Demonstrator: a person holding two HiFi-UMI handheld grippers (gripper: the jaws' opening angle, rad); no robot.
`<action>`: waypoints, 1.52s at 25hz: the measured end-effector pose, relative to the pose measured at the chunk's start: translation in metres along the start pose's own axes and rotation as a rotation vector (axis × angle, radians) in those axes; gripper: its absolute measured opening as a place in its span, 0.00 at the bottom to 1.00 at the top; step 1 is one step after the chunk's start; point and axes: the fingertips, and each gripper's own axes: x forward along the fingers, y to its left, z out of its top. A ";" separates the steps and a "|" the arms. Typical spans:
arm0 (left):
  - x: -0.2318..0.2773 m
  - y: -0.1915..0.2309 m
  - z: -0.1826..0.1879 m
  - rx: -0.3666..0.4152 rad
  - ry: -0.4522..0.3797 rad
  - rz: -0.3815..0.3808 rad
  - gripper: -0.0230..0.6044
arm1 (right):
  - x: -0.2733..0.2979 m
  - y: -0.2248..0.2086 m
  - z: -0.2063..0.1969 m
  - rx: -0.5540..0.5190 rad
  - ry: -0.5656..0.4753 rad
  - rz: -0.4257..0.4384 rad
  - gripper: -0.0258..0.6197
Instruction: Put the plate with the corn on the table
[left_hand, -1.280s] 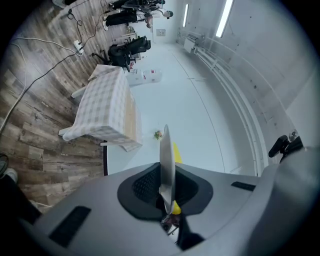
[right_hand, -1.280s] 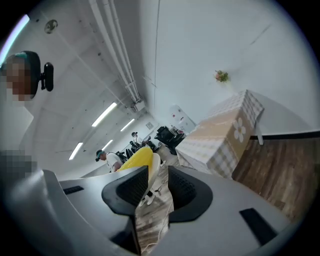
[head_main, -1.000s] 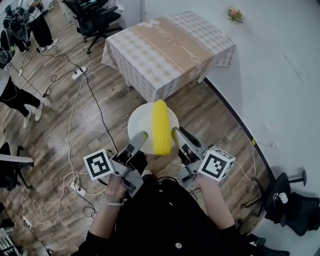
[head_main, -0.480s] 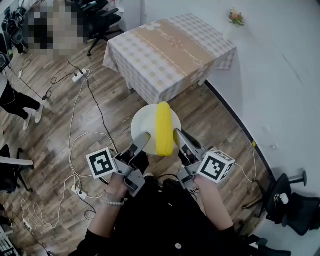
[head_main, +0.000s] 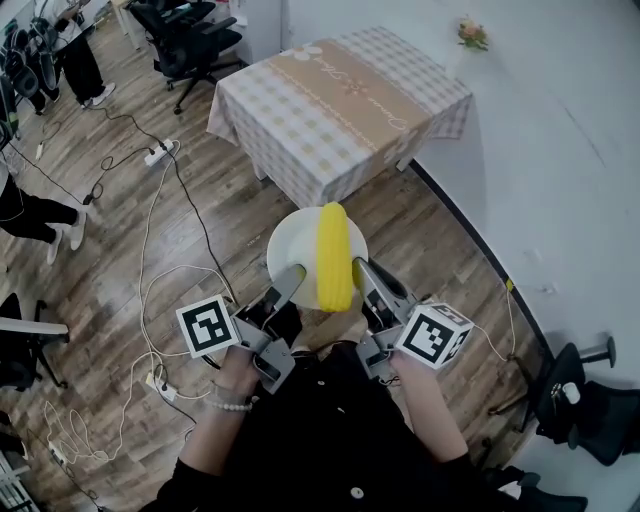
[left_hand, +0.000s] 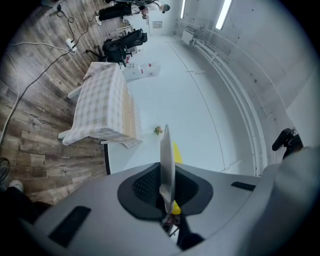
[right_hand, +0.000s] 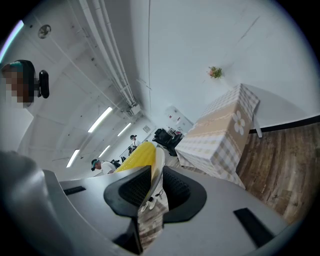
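White plate (head_main: 290, 246) carrying a yellow corn cob (head_main: 333, 255) is held in the air over the wooden floor (head_main: 120, 250), on the near side of the table (head_main: 340, 85) with its checked cloth, well apart from it. The left tongs (head_main: 289, 273) pinch the plate's left rim. The right tongs (head_main: 357, 266), whose jaws have just been closing, pinch its right rim, just beside the corn cob.
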 end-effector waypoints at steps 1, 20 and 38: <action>-0.001 0.000 0.000 0.004 0.002 0.001 0.09 | 0.000 0.001 0.000 -0.001 -0.005 -0.003 0.20; 0.007 0.000 0.014 -0.012 -0.007 -0.010 0.09 | 0.013 0.002 0.012 0.002 -0.007 -0.019 0.19; 0.074 0.007 0.065 0.002 -0.061 0.012 0.09 | 0.071 -0.040 0.067 0.011 0.046 0.029 0.19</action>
